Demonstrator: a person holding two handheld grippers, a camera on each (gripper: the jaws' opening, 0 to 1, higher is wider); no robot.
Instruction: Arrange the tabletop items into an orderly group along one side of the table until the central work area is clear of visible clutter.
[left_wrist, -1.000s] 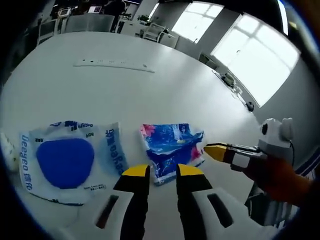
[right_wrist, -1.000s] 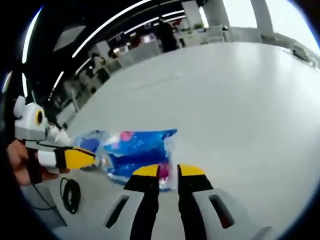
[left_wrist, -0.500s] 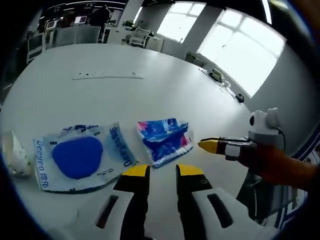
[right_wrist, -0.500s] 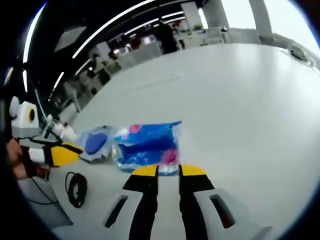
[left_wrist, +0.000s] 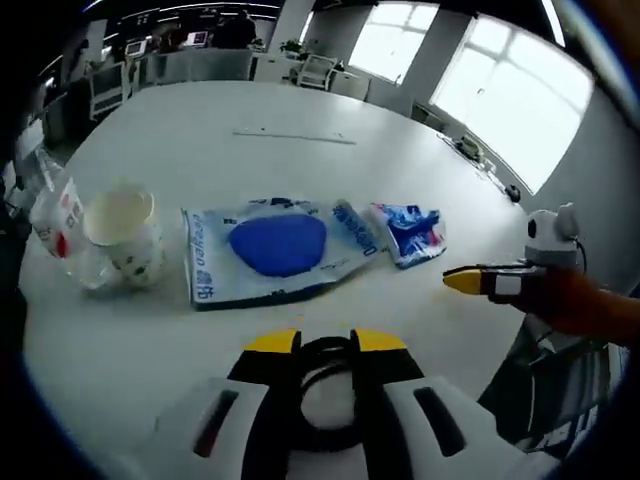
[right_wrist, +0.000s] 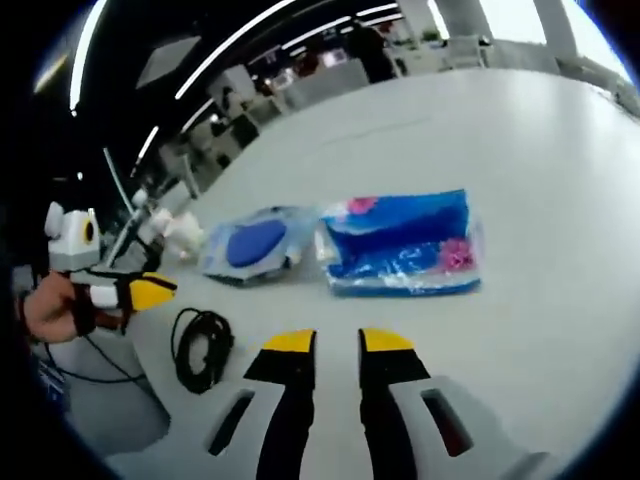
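Note:
A white packet with a blue oval (left_wrist: 275, 245) lies flat on the white table (left_wrist: 300, 170), with a smaller blue patterned packet (left_wrist: 410, 230) just to its right. Left of them stand a white dotted cup (left_wrist: 120, 235) and a clear wrapped item (left_wrist: 55, 215). A black coiled cable (left_wrist: 325, 390) lies on the table under my left gripper (left_wrist: 325, 341), which is shut and holds nothing. In the right gripper view, my right gripper (right_wrist: 337, 342) is shut and empty, short of the blue patterned packet (right_wrist: 400, 245). The white packet (right_wrist: 250, 243), cable (right_wrist: 200, 345) and left gripper (right_wrist: 155, 290) lie to its left.
A thin strip (left_wrist: 295, 137) lies far across the table. My right gripper (left_wrist: 465, 281), held by a hand, hovers near the table's right edge. Chairs and desks stand beyond the far edge, windows at the right.
Both grippers have drawn back from the packets, which now look smaller and farther off. The cup, wrapped item and black cable have come into view.

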